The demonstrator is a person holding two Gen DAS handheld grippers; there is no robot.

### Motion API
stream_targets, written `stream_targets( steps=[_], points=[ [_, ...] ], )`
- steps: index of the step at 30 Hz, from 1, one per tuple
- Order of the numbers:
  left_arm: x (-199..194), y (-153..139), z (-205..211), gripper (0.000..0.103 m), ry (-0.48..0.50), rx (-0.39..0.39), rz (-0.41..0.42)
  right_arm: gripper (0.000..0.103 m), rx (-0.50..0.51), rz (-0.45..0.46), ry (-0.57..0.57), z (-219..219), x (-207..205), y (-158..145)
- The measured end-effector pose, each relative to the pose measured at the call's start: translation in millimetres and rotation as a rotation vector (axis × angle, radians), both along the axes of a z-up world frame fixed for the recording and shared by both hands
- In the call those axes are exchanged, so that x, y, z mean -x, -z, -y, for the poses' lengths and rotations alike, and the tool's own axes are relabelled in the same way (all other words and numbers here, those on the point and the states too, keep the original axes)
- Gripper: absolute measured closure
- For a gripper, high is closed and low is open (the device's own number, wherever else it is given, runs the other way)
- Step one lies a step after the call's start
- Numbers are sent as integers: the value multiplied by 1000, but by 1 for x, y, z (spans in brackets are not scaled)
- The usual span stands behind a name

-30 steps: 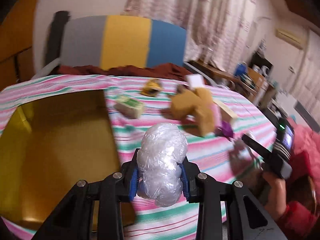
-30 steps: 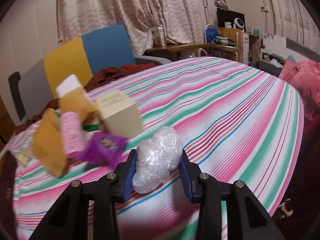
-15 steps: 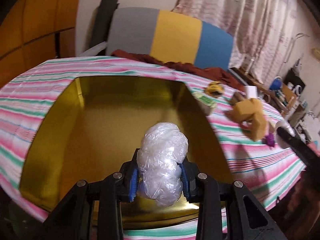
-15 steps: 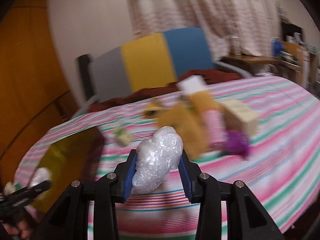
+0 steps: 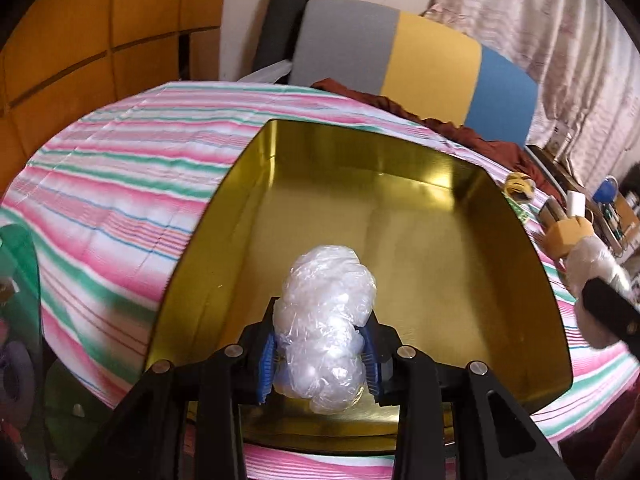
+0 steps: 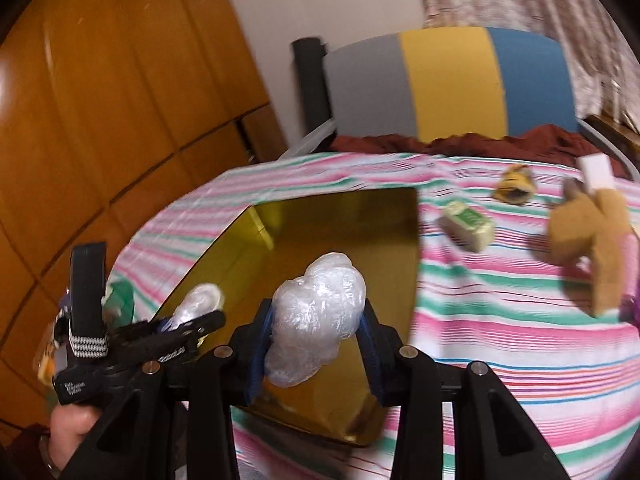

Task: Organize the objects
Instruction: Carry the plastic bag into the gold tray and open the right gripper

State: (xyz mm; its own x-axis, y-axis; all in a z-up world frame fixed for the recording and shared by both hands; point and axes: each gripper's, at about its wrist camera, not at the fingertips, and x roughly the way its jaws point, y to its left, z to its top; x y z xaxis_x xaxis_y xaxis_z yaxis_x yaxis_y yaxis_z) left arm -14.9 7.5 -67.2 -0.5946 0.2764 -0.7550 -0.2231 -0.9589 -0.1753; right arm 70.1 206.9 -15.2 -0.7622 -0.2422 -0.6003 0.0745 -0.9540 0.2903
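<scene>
Gold-coloured, mirror-lined, one shallow square tray (image 5: 256,200) lies on the striped cloth (image 5: 120,184) of the worktop and fills the middle of both wrist views; nothing rests on its floor. Two wads of crumpled clear plastic film are in view, one in each pair of tongs. Left tongs (image 5: 320,354): jaws set narrow, blue pads pressing both sides of one film wad (image 5: 328,320), which hangs over the tray's near half at 6 o'clock of the left wrist view. Right tongs (image 6: 318,338): jaws likewise narrow, pads clamped on the second film wad (image 6: 316,320), held above the tray's near right portion. In the right wrist view the left tongs (image 6: 200,320) appear at 8 o'clock with their wad (image 6: 200,300) over the tray's left rim, a person's hand (image 6: 68,436) gripping the handle. In the left wrist view the right tongs enter at 3 o'clock as a dark bar beside a blurred pale wad.

Loose items on the cloth beyond the tray, at 2 to 3 o'clock in the right wrist view:
- one pale green-printed carton (image 6: 466,228);
- one small yellow-and-black object (image 6: 514,184), too blurred to identify;
- one tan, blurred object (image 6: 588,240);
- one white block (image 6: 596,170) behind it.

One chair back (image 6: 448,84) banded grey, yellow and blue stands at 12 o'clock past the worktop, with dark red fabric (image 6: 460,144) bunched at its base.
</scene>
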Motion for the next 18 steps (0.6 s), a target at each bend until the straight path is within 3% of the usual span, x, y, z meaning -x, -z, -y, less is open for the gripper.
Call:
stream_targets(
  steps=[2, 6, 10, 13, 15, 18],
  points=[
    [0, -1, 9, 61, -23, -34, 14, 63, -1, 11, -32, 10, 3, 3],
    [-7, -15, 25, 23, -87, -84, -19, 63, 4, 58, -64, 25, 17, 14],
    [-15, -34, 39, 22, -132, -118, -86, 63, 10, 112, -89, 37, 33, 28],
    [-16, -47, 51, 13, -194, -119, -133, 63, 18, 135, -119, 48, 40, 34],
    [-15, -52, 60, 7, -239, -131, -146, 62, 17, 144, -140, 55, 44, 36],
    [-15, -55, 74, 7, -291, -169, -145, 60, 25, 164, -176, 67, 51, 41]
  ],
)
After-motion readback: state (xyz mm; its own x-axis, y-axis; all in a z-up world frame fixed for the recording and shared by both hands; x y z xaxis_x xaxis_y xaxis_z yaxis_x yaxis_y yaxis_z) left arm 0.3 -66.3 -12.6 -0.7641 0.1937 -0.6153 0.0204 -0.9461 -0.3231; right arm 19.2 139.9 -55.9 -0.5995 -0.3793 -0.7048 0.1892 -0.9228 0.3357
